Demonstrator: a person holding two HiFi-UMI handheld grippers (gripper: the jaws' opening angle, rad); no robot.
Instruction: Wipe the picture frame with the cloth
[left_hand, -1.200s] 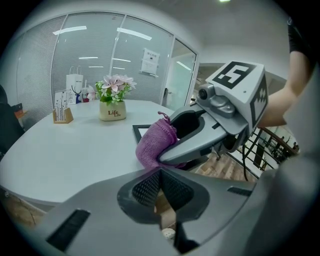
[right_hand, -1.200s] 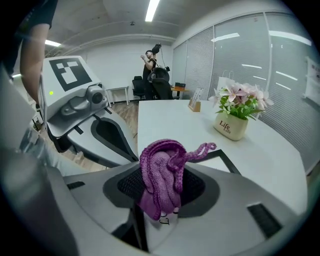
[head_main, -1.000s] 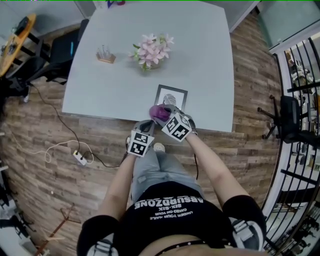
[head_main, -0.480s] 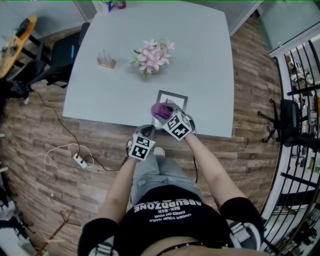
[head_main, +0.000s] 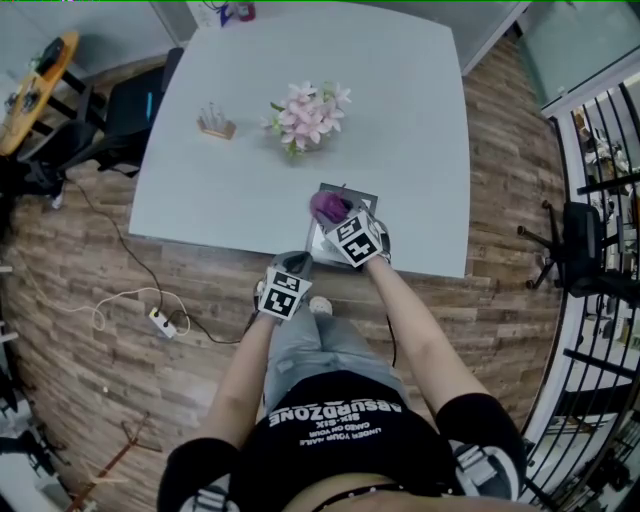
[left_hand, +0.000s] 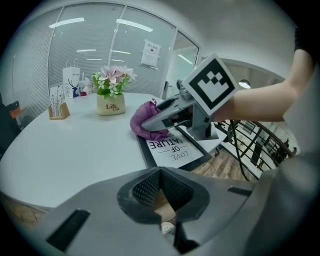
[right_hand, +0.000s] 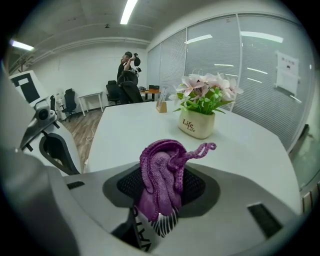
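A black picture frame (head_main: 332, 240) with a white printed sheet (left_hand: 172, 147) lies flat near the table's front edge. My right gripper (head_main: 335, 218) is shut on a purple cloth (head_main: 326, 206) (right_hand: 162, 177) and holds it down on the frame's far part; the cloth (left_hand: 146, 120) bunches out past the jaw tips. My left gripper (head_main: 290, 268) hangs just off the table's front edge, to the left of the frame, its jaws closed with nothing between them (left_hand: 161, 197).
A pot of pink flowers (head_main: 308, 115) (right_hand: 200, 112) stands mid-table beyond the frame. A small wooden holder (head_main: 215, 124) sits to the left. A chair (head_main: 135, 100) stands at the table's left side, and a person (right_hand: 127, 67) is far across the room.
My right gripper has slid the cloth away from me, from the frame's near part up to its far edge. The left gripper has stayed near the table's edge.
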